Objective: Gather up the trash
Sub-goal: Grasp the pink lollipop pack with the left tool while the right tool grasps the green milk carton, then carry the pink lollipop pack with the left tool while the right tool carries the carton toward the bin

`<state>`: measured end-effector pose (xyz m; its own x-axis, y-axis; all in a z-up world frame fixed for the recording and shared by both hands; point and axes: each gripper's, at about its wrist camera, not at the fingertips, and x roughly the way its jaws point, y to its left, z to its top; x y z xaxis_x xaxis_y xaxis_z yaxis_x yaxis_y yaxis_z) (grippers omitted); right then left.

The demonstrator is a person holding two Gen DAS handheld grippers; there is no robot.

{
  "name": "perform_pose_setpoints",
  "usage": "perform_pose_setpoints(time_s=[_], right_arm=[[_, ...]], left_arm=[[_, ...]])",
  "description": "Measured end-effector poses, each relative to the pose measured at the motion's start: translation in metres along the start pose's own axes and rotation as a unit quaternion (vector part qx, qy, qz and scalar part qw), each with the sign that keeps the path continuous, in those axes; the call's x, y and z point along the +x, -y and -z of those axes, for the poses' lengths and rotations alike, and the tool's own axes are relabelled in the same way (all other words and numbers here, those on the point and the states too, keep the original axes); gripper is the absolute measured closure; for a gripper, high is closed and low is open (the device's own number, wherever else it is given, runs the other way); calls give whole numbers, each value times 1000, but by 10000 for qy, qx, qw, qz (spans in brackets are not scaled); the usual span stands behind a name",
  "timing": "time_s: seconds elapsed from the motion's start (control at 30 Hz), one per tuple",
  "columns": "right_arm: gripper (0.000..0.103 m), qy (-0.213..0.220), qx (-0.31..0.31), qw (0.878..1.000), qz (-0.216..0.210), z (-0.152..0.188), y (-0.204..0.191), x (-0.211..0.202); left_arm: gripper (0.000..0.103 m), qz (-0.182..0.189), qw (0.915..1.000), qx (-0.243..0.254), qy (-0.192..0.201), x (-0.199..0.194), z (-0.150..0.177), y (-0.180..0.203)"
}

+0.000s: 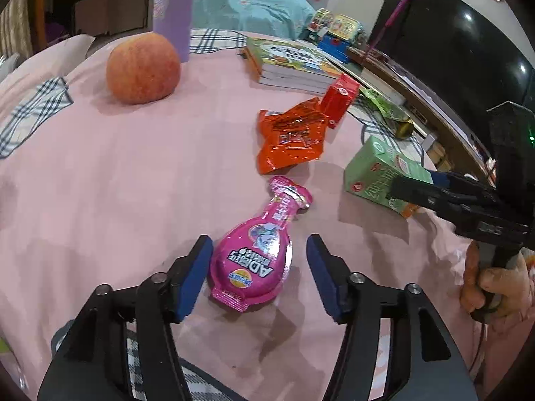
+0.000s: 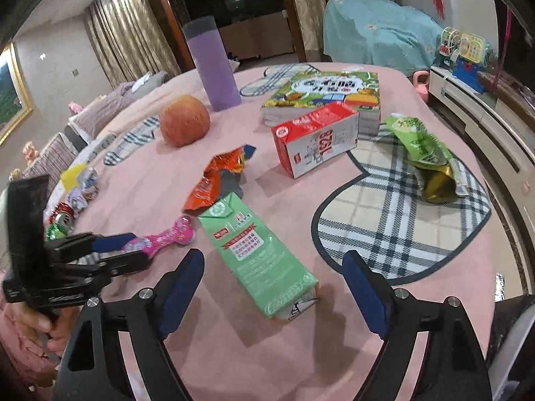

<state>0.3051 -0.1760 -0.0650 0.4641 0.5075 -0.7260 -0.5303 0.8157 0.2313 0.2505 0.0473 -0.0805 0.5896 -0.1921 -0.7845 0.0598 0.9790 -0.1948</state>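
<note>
Pink pouch (image 1: 255, 250) lies flat on pink-covered bench (image 1: 100, 183), long axis running away from left gripper (image 1: 259, 260), neck pointing away. Jaws open, either side of the pouch body, apparently not touching. Green carton (image 2: 257, 254) lies between open right gripper (image 2: 272, 287) jaws, lengthwise, unheld.

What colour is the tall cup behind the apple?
Purple cup with a grey top band, clearest in the right wrist view.
</note>
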Motion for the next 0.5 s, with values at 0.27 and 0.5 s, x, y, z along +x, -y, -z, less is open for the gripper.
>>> perform_pose_setpoints(time_s=[0.27, 0.5], right_arm=[[70, 49, 503, 9987, 21, 26, 0, -16], [70, 341, 1136, 9929, 91, 50, -6, -54]], left_arm=[[44, -308, 9976, 619, -102, 9, 3, 14], [56, -82, 9981, 600, -132, -1, 8, 21]])
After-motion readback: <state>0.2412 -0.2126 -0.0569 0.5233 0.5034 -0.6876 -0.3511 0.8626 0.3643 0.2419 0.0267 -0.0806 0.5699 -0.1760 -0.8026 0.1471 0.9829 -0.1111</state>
